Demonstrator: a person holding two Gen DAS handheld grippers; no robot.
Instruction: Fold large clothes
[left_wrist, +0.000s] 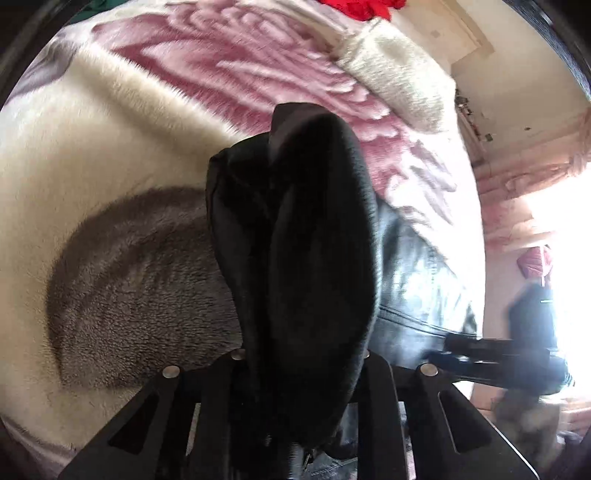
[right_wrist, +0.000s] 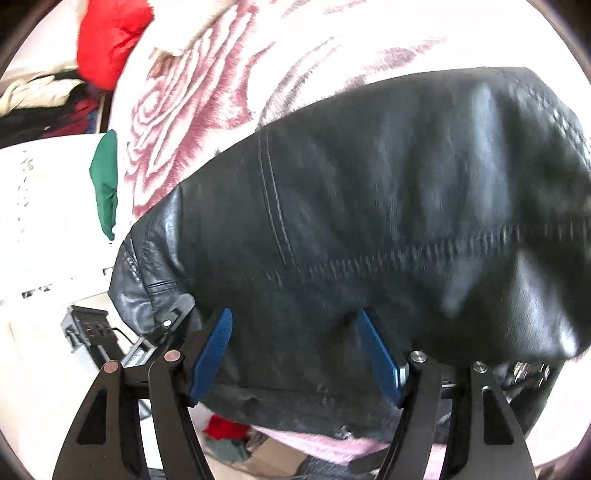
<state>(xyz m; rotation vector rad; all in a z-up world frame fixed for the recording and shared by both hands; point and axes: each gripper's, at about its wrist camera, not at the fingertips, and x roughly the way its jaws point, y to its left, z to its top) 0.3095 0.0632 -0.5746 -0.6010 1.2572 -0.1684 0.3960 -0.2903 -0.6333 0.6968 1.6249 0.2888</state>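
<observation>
Both grippers at black leather jacket (right_wrist: 369, 192); right fingers (right_wrist: 212, 354) spread.

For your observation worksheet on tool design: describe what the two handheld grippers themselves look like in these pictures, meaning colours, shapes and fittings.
The right gripper has black angular linkage arms with slot-shaped cut-outs, round pivot pins in silver and copper tones, and two ribbed blue finger pads. The left gripper shows the same black slotted arms and silver pivot pins; its pads are hidden by dark fabric. No cables, sleeves or markings are visible on either.
</observation>
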